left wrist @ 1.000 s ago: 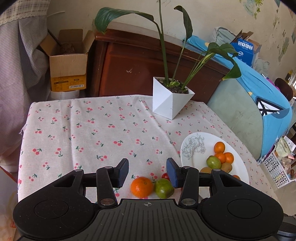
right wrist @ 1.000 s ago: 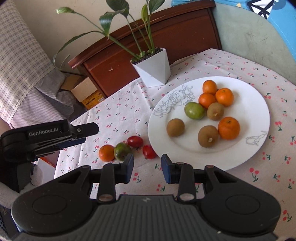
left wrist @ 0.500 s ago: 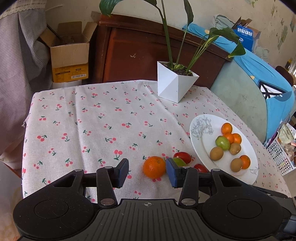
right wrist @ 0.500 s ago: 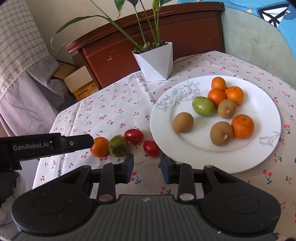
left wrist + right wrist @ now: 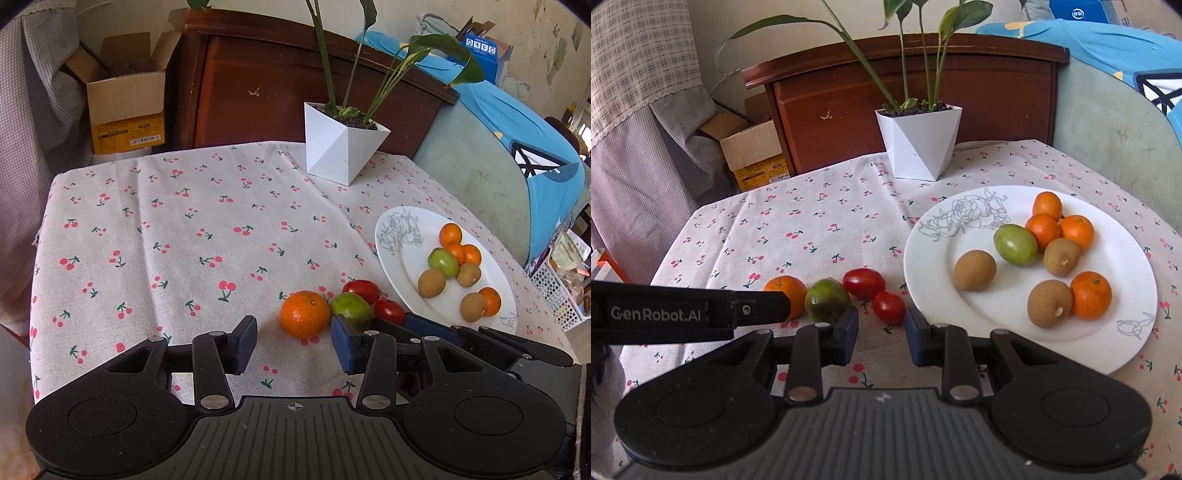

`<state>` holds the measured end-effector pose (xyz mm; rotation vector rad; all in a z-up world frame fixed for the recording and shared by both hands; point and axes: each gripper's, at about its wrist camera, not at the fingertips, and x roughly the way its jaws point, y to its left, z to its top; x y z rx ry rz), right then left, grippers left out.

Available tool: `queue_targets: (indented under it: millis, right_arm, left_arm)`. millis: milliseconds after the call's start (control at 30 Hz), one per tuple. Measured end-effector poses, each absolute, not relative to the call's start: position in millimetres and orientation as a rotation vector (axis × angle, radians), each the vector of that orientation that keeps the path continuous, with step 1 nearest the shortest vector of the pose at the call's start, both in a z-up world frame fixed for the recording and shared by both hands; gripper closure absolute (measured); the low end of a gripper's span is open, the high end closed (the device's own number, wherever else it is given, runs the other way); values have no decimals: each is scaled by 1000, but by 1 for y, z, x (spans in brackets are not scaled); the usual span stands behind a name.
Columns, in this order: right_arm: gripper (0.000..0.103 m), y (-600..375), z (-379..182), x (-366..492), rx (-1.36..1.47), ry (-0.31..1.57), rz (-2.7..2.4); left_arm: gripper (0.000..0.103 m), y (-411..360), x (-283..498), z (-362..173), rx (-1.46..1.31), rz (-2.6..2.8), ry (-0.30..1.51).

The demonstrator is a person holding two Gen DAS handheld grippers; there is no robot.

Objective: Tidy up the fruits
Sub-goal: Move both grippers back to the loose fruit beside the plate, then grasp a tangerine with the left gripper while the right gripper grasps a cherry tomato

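On the side of the left gripper point(image 5: 753, 309), white lettering is reading "GenRobot.AI". Its jaws are standing apart and empty, angling down just short of the loose orange point(image 5: 304, 314). The right gripper point(image 5: 881, 334), jaws narrowing yet clasping nothing, is pointing down at a cherry tomato point(image 5: 888, 307) lying beside the plate point(image 5: 1027, 343) of kiwis and oranges.

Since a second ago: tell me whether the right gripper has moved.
Yes. The right gripper has crept forward toward the plate, jaws just closing, the near tomato at their mouth, unpinched.
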<state>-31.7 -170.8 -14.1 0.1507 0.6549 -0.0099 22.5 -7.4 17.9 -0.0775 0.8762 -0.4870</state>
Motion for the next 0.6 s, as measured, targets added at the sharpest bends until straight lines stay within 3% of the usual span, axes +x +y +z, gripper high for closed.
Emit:
queue_targets:
  millis: [600]
  right_arm:
    - [84,-172,-15,-28,120,657,11]
  left_arm:
    - [61,-15,28,10,-65,-485,846]
